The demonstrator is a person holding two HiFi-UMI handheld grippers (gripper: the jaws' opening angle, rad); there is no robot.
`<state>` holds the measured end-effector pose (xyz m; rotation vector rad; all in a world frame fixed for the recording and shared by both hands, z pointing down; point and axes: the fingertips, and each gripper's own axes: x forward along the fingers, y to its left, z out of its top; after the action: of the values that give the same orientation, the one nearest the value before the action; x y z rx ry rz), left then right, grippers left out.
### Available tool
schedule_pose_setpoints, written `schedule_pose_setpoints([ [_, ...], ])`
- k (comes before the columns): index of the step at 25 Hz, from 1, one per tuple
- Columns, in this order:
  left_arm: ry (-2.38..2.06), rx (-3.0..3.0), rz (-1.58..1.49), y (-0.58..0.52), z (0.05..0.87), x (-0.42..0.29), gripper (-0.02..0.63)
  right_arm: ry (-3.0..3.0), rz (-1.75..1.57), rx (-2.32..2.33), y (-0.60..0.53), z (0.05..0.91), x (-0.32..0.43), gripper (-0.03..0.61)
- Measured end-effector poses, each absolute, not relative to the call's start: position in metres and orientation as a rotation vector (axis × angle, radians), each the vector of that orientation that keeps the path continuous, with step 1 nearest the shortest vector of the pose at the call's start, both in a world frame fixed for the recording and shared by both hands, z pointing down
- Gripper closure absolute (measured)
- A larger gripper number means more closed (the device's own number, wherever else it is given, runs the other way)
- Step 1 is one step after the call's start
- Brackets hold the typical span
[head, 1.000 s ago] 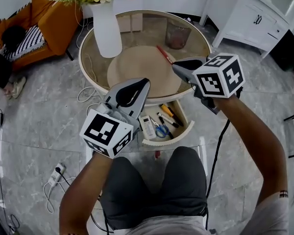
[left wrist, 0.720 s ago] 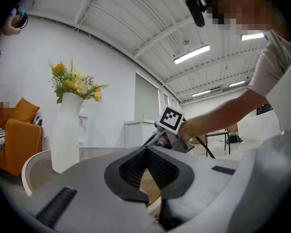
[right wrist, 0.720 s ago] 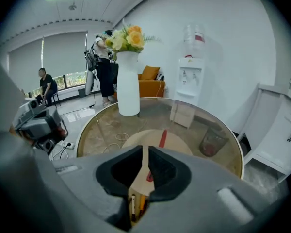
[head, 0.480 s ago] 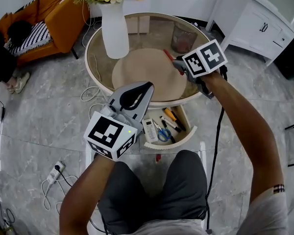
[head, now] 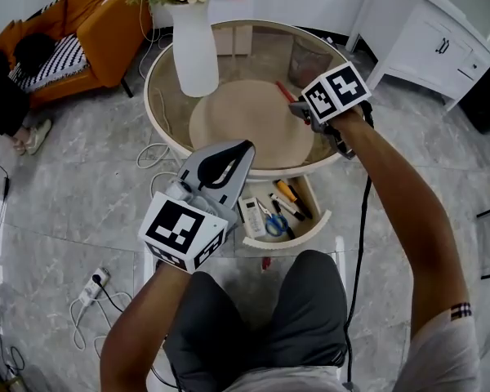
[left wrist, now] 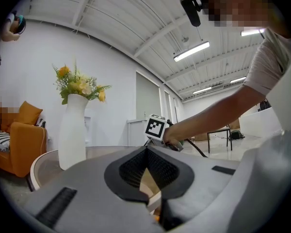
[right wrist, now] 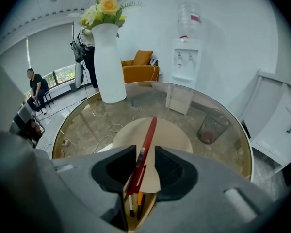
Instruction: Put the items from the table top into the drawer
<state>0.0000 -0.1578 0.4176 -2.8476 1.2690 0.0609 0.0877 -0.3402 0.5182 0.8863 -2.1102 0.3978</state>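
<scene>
A red pen (head: 284, 91) lies on the round glass table (head: 253, 47), at the right edge of the tan mat (head: 245, 125). My right gripper (head: 298, 111) tilts down over the pen's near end. Its jaws have just been opening, and in the right gripper view the pen (right wrist: 148, 135) runs through the gap of the right gripper (right wrist: 145, 152), not pinched. My left gripper (head: 243, 147) hovers level in front of the table, above the open drawer (head: 318, 219). In its own view the left gripper (left wrist: 146, 148) is shut on nothing.
The drawer holds a white remote (head: 250, 216), blue scissors (head: 269, 219) and pens (head: 287, 198). A white vase (head: 194, 51) with flowers stands at the table's far left. A bin (head: 309, 60) shows through the glass. An orange sofa (head: 106, 31) and a white cabinet (head: 429, 39) flank the table.
My right gripper has moved away from me and down onto the red pen, which now lies between its jaws. The left gripper has hardly moved.
</scene>
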Motion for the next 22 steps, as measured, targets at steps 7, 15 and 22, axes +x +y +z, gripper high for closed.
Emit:
schedule_pose_setpoints([
  [7,1.28,-2.849,0.056,-0.156,0.423,-0.004,0.614,-2.112,0.417,0.89,-0.338,0.52,0.085,0.507],
  [15,1.296,-2.854,0.048,-0.155,0.43,-0.006,0.614,-2.104,0.335,0.919,-0.335,0.518,0.084,0.532],
  [22,1.299,-2.852,0.07,-0.154,0.427,-0.003,0.614,-2.185,0.304,0.898,-0.316,0.495,0.085,0.532],
])
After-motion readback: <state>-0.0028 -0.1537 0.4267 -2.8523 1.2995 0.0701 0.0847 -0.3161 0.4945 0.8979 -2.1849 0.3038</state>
